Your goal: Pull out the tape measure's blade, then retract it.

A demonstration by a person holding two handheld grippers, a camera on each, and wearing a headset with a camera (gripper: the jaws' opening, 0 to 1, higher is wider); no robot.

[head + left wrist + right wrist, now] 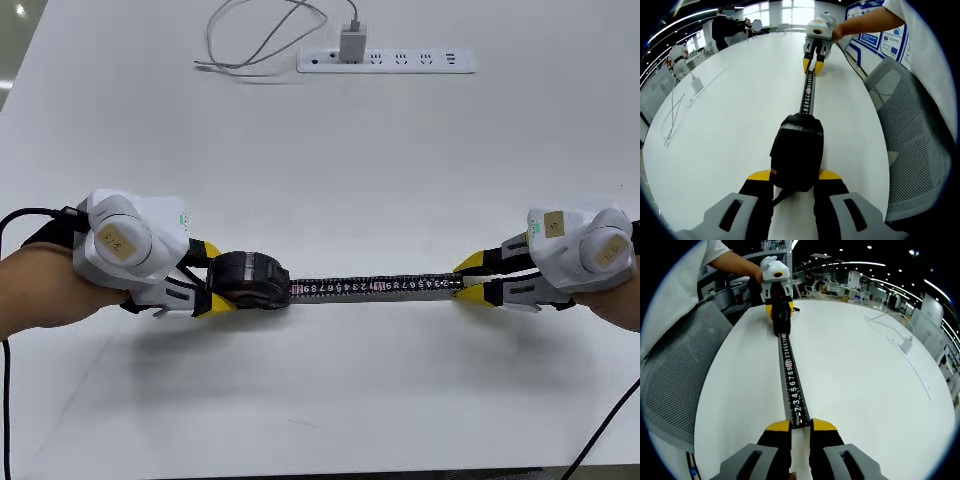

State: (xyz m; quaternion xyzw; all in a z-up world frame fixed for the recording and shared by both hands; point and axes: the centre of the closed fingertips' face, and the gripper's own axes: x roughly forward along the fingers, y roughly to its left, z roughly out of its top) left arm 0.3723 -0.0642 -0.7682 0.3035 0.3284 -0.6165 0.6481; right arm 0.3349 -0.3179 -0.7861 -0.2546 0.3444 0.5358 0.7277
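On the broad white table (330,150), the landmark we use is the black, rounded plastic tape measure case (250,280), which sits on the table's near part.

In the left gripper view, a grey mesh chair (910,150) stands off the table's edge beside the case (796,150). It also appears in the right gripper view (675,390).

The left tongs (215,277), white-bodied with yellow tips, are clamped on the tape measure case, one jaw on each side of it. Their own view shows the same grip (795,175), and a hand holds them from behind.

The right tongs (466,281) are well apart from the case, at the far end of the tape. They are closed on the tip of the dark metal blade (375,287), with the blade's end (792,385) between the yellow tips in their own view (800,426).

A long white power strip (385,61) lies well away from the case, near the table's far edge.

The blade runs straight out of the case's mouth to the right tongs, its white numerals facing up. It lies low over the table, but we cannot tell whether it touches.

A small white charger (353,44) is plugged into the strip, on the end nearer the case. A thin grey cable (260,35) loops away from it.
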